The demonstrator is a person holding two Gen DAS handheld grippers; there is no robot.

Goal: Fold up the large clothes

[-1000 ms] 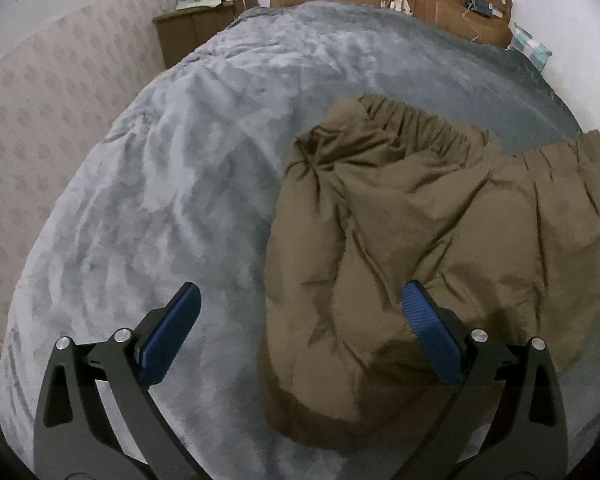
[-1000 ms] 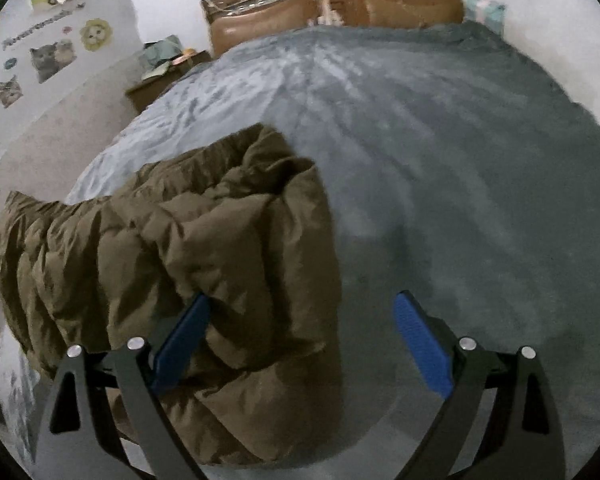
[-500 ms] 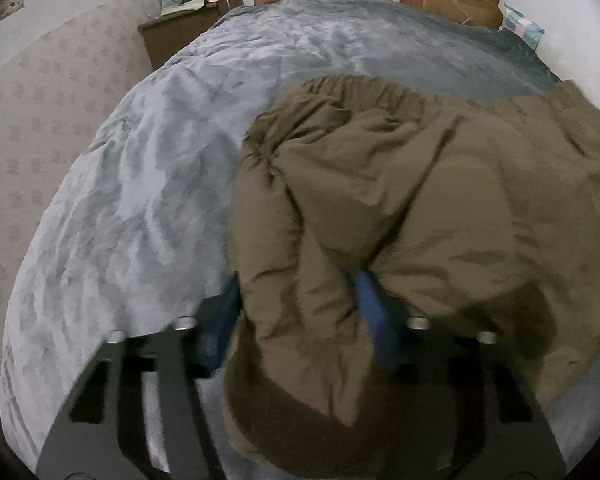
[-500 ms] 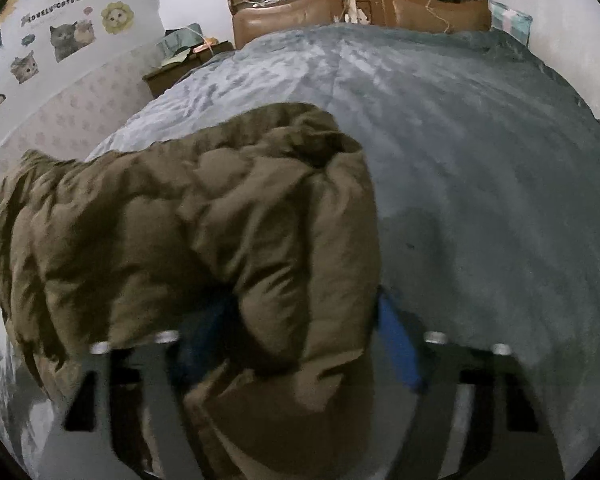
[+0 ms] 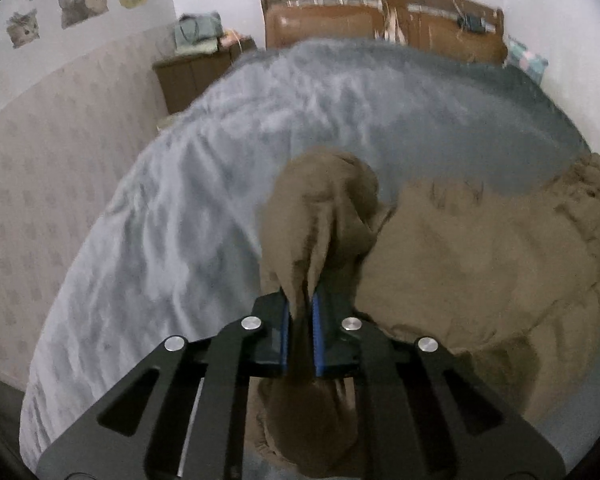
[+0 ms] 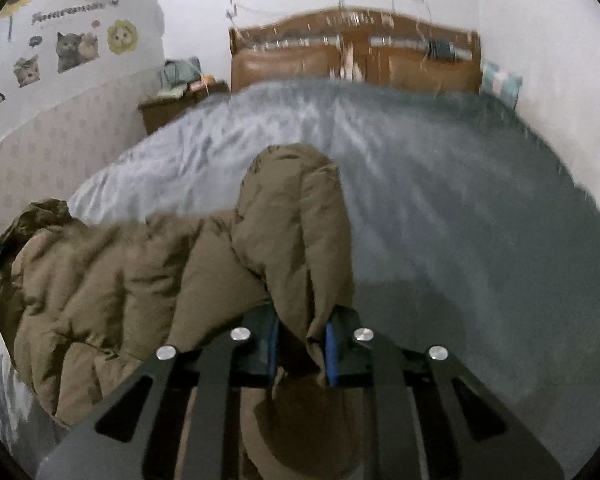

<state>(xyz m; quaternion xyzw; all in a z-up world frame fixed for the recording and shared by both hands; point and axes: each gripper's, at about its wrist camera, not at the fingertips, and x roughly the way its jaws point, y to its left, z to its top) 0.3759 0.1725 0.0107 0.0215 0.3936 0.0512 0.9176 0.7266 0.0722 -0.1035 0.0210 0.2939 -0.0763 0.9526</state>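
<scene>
item: brown padded coat (image 5: 480,256), lying on a grey blanket (image 5: 188,216) that covers the bed. in the left wrist view its bulk spreads from the centre toward 3 o'clock, with a bunched end rising at about 12 o'clock of the claw and a further fold hanging below the claw at 6 o'clock.

left gripper (image 5: 300,312): blue pads pressed close together, pinching a thin gathered ridge of the coat between them; the fabric fans out above the pads.

same coat in the right wrist view (image 6: 112,288): the quilted mass lies from centre out to 9 o'clock, a thick rolled end stands up at 12 o'clock of the claw, and more cloth sags beneath at 6 o'clock.

right gripper (image 6: 300,344): pads drawn in on a thick fold of the coat, gap wider than the left claw's, cloth filling it.

surroundings: wooden headboard (image 6: 356,56) at 12 o'clock; nightstand (image 5: 196,76) at 10 o'clock; cat stickers (image 6: 76,48) on the wall at 10 o'clock. both views are motion-blurred.
</scene>
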